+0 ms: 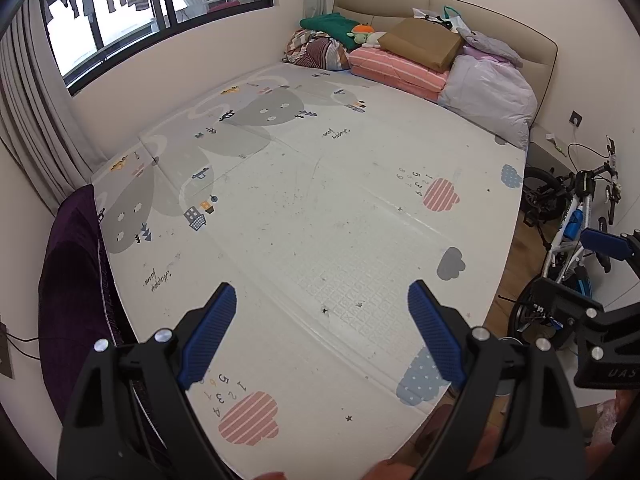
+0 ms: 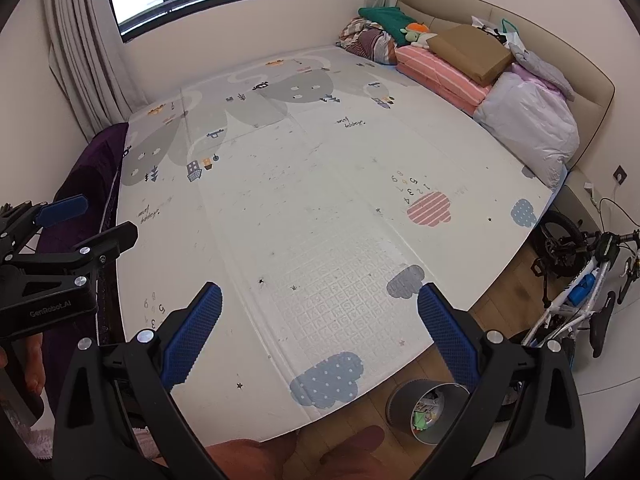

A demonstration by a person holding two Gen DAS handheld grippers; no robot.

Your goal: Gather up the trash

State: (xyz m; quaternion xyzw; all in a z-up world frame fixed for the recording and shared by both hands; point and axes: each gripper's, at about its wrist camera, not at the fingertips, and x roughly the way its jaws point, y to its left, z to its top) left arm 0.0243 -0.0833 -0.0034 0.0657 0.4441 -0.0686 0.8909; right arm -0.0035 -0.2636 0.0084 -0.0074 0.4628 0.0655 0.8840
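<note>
My left gripper (image 1: 322, 304) and right gripper (image 2: 320, 306) both stand released, blue ribbed fingers (image 1: 210, 332) spread wide with nothing between them, hovering over the play mat (image 1: 304, 208) that covers the bed. The mat is smooth foam, printed with clouds and numbers, embossed in a grid at frame centre. The only trash I can make out on it is small dark specks (image 1: 324, 311) scattered mid-frame: probably light, tiny crumbs, hard to pinch, best taken fingertip-to-fingertip. A grey cylindrical bin (image 2: 426, 410), already holding coloured scraps, stands on the wooden floor (image 2: 360, 412) at lower right of the right view.
</note>
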